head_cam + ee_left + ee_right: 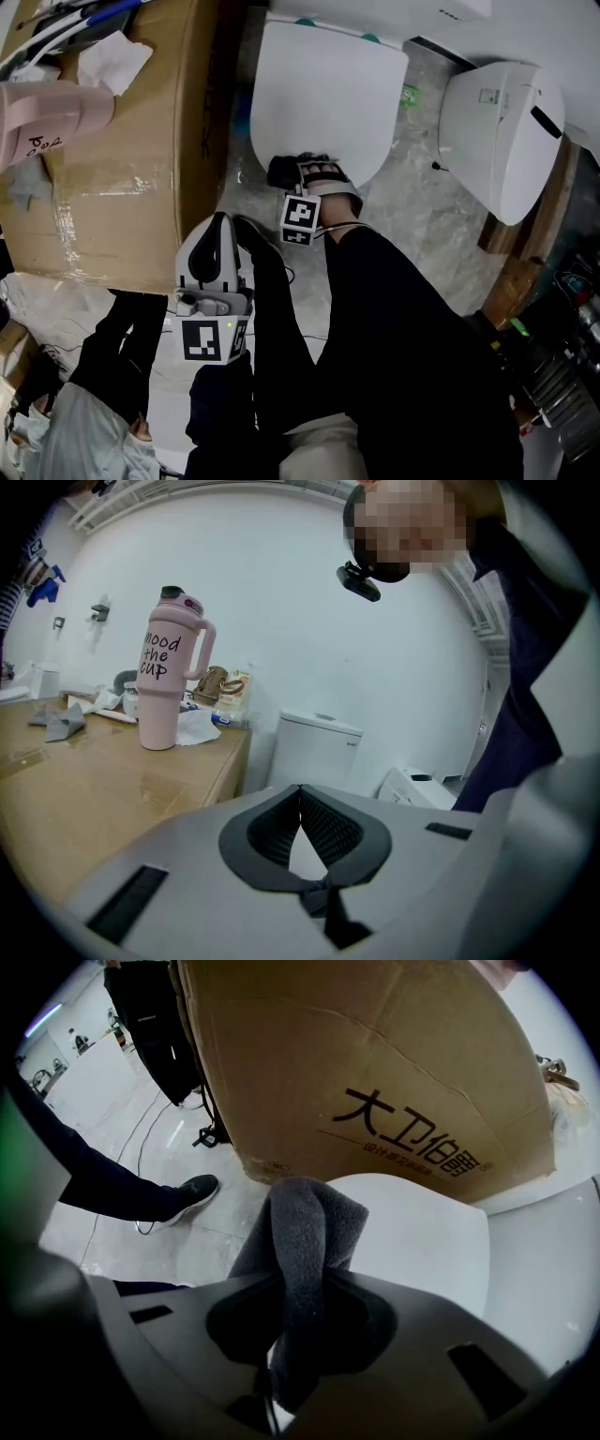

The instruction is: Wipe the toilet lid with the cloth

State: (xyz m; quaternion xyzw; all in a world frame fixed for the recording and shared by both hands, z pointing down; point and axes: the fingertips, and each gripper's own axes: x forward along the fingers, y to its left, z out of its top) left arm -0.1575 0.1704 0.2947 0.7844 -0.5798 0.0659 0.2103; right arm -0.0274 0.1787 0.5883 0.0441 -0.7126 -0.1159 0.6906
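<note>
white wall point(309, 602), grey marbled floor point(422, 220), cardboard box point(122, 169)

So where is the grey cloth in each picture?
Head view: the cloth is a dark bundle in the centre, at the near edge of the white toilet lid.
Left gripper view: not in it.
Right gripper view: the cloth is in the centre, pinched between the jaws, in front of the toilet lid.
Shared landmark: the cardboard box, visible in all three views.

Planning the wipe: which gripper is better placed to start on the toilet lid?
Right. The right gripper grips the grey cloth at the near edge of the toilet lid; the left gripper is shut, empty and off it.
</note>
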